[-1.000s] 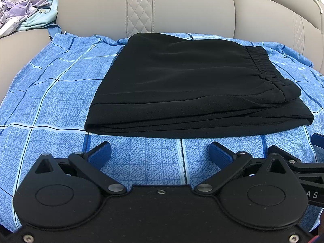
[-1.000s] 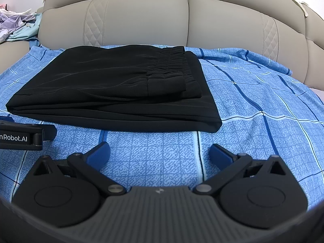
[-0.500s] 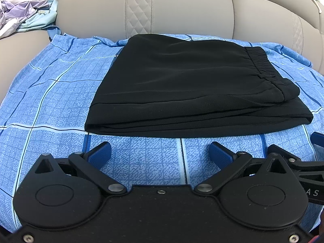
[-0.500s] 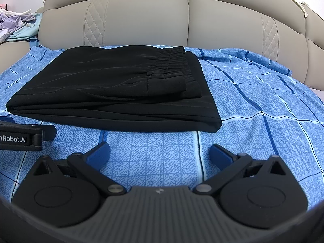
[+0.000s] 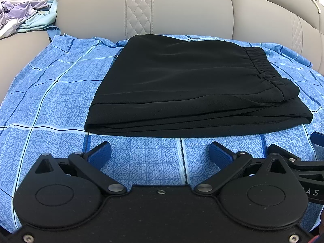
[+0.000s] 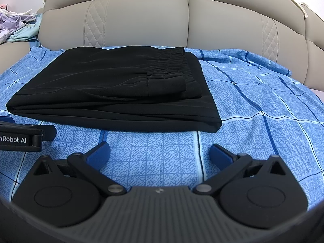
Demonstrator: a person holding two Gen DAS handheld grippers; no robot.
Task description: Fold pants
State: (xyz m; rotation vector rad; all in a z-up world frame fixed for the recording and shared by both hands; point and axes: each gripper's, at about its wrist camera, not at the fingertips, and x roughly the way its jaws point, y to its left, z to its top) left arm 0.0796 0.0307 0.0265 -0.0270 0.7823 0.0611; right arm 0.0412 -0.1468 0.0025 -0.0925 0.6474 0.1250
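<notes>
Black pants [image 5: 188,89] lie folded into a flat rectangle on the blue checked sheet [image 5: 50,101], elastic waistband on top at the right. They also show in the right wrist view [image 6: 113,93]. My left gripper [image 5: 160,154] is open and empty, just in front of the pants' near edge. My right gripper [image 6: 160,151] is open and empty, in front of the pants' near right corner. The left gripper's body [image 6: 20,135] shows at the left of the right wrist view.
A beige padded headboard [image 5: 182,12] stands behind the sheet. A heap of pale clothes [image 5: 22,14] lies at the far left. Bare sheet [image 6: 263,109] stretches to the right of the pants.
</notes>
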